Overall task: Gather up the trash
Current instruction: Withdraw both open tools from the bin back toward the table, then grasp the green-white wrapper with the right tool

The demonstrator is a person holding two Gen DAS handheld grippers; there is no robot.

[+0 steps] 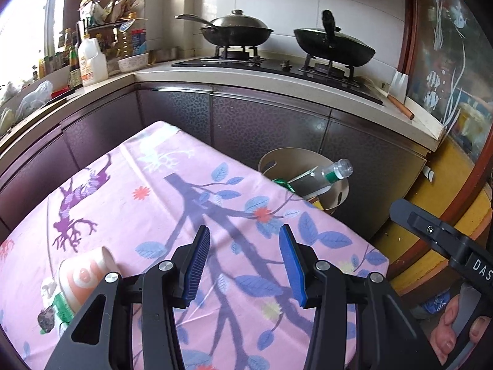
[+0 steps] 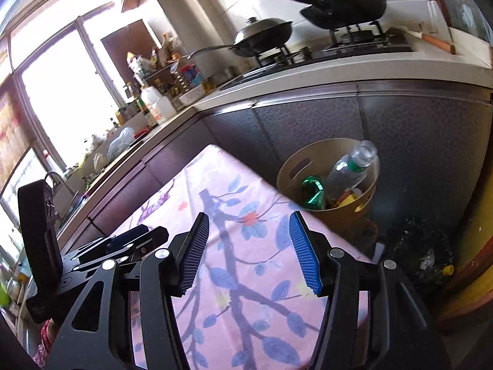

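A beige trash bin (image 1: 342,189) stands on the floor past the table's far right edge; it also shows in the right wrist view (image 2: 289,175). It holds a clear plastic bottle (image 1: 326,174) (image 2: 348,169), a crushed green can (image 2: 314,192) and yellow scraps. A paper cup with orange rings (image 1: 81,280) lies on its side on the pink floral tablecloth (image 1: 160,197) at the lower left, beside a small green-and-white wrapper (image 1: 58,308). My left gripper (image 1: 245,240) is open and empty above the cloth, right of the cup. My right gripper (image 2: 249,228) is open and empty above the cloth (image 2: 246,277).
A kitchen counter (image 1: 277,80) with dark cabinets runs behind the table. Two lidded pans (image 1: 237,29) sit on the stove. Bottles and a white jug (image 1: 91,61) crowd the left counter. My right gripper's body (image 1: 446,240) shows at the right; my left gripper's body (image 2: 43,246) shows at the left.
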